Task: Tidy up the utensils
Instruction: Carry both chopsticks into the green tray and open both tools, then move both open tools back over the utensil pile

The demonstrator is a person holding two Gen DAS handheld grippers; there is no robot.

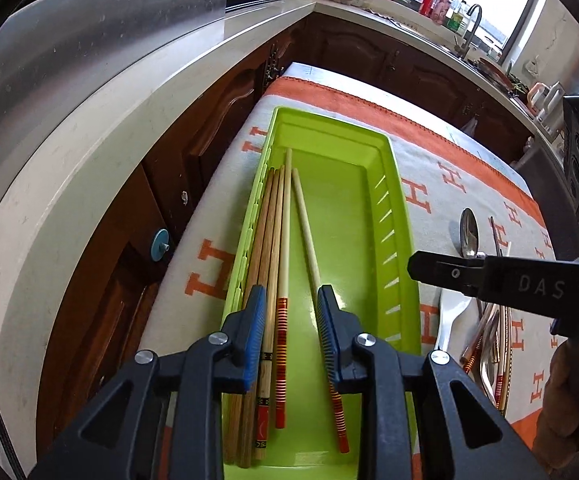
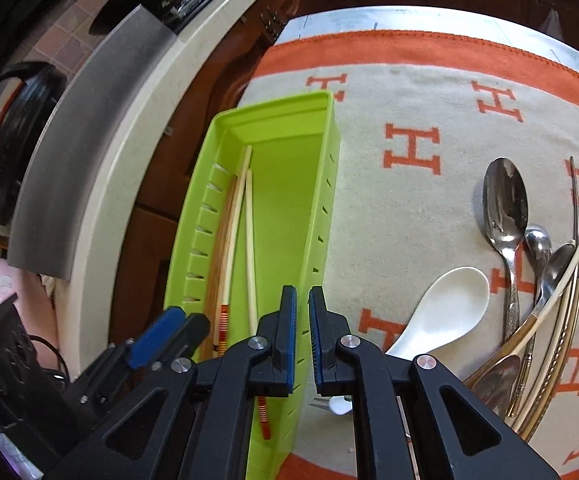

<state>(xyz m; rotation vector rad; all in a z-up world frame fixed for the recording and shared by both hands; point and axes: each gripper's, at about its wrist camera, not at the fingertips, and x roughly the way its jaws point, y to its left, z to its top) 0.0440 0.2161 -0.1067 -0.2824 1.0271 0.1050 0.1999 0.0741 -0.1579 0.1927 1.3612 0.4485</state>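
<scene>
1. Left gripper (image 1: pixel 291 308) hangs over the near end of the green tray (image 1: pixel 399 216). Its fingers are apart with nothing clamped; a striped chopstick (image 1: pixel 281 360) lies on the tray floor below the gap. I read that as a drop position.
2. Chopsticks (image 1: pixel 267 240) in the tray lie lengthwise, bunched along the left wall. One stray (image 1: pixel 309 236) angles across the floor, so the right half is bare for spoons.
3. Right gripper (image 2: pixel 303 320) is above the tray's right wall. Its fingers show a narrow gap and hold nothing.
4. Unsorted pile sits right of the tray on the table cloth (image 2: pixel 409 92): white spoon (image 2: pixel 445 308), big metal spoon (image 2: pixel 505 204), small spoons (image 2: pixel 539 248), metal chopsticks (image 2: pixel 565 320).
5. My guess: the right goes for the pile next. The handles overlap, so there is a risk of dragging neighbours.
</scene>
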